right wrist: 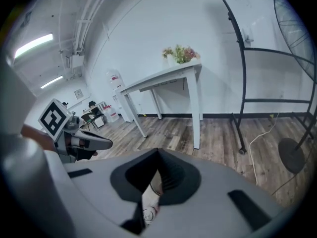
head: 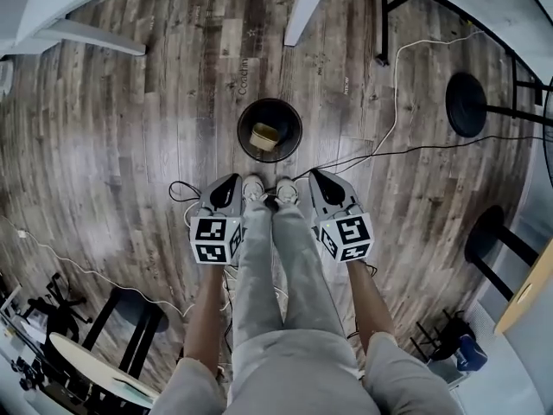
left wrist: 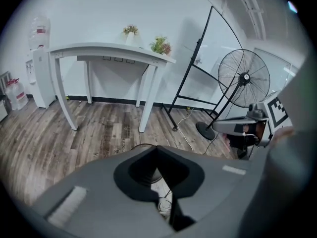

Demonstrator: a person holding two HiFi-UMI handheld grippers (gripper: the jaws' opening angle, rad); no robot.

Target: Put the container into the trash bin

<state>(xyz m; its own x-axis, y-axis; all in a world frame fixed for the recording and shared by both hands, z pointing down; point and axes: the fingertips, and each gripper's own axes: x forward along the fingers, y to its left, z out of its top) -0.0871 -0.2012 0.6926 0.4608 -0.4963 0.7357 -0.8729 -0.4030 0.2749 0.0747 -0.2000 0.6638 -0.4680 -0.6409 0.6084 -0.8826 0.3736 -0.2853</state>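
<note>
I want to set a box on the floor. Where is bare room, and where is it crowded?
Free: the wood floor left of the trash bin, up to the white table leg. Crowded: right of it, with cables and the fan base.

White table, standing fan, cable on wood floor

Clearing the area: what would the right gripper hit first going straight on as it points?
The right gripper would probably meet the wood floor first, short of the white table; depth unclear.
</note>
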